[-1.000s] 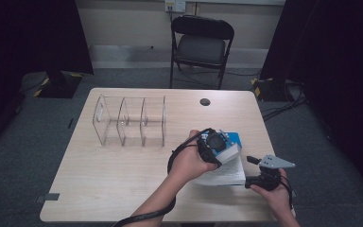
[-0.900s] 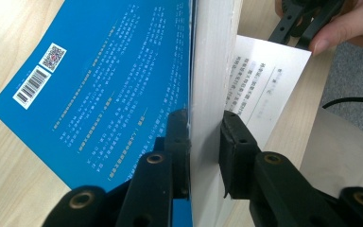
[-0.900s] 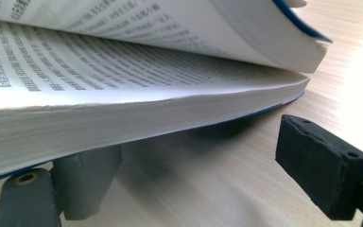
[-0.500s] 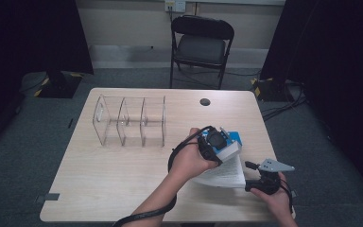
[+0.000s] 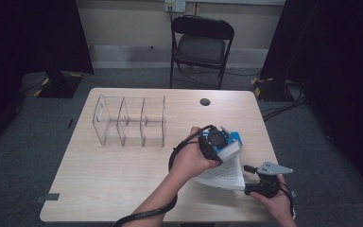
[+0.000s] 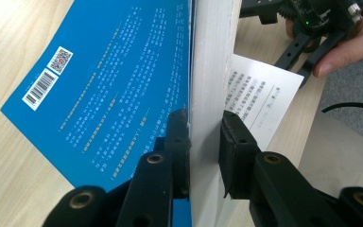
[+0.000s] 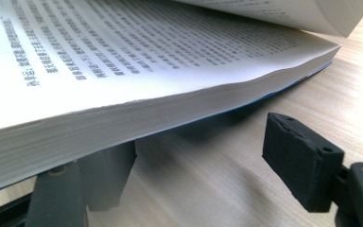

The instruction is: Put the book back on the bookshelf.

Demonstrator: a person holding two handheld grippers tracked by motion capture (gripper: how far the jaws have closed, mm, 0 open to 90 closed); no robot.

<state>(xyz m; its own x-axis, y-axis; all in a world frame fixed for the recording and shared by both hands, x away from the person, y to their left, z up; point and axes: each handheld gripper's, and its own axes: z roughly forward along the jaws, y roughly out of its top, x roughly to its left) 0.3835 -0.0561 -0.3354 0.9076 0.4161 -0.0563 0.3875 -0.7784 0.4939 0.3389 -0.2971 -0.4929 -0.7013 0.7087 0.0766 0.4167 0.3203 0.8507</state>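
Note:
A thick book with a blue cover (image 5: 235,140) lies open near the table's right front. My left gripper (image 5: 216,141) holds its upper part raised. Its pads (image 6: 177,137) are shut on the white page block (image 6: 208,71), with the blue back cover (image 6: 113,80) to one side. The lower pages (image 5: 222,174) rest on the table. My right gripper (image 5: 250,180) sits low at their right edge. Its jaws (image 7: 203,156) have just been closing and stand open. One finger (image 7: 108,175) is under the overhanging page stack (image 7: 123,71), and the other finger (image 7: 300,158) is out beside it.
A clear three-compartment organiser (image 5: 130,120) stands at the table's back left. A small black disc (image 5: 205,101) lies near the back edge. A black folding chair (image 5: 201,45) is behind the table (image 5: 99,189). The right hand hangs over the table's front right corner.
The right gripper has shifted slightly toward the table's front edge, staying by the lower pages. The left gripper and the raised part of the book have not moved.

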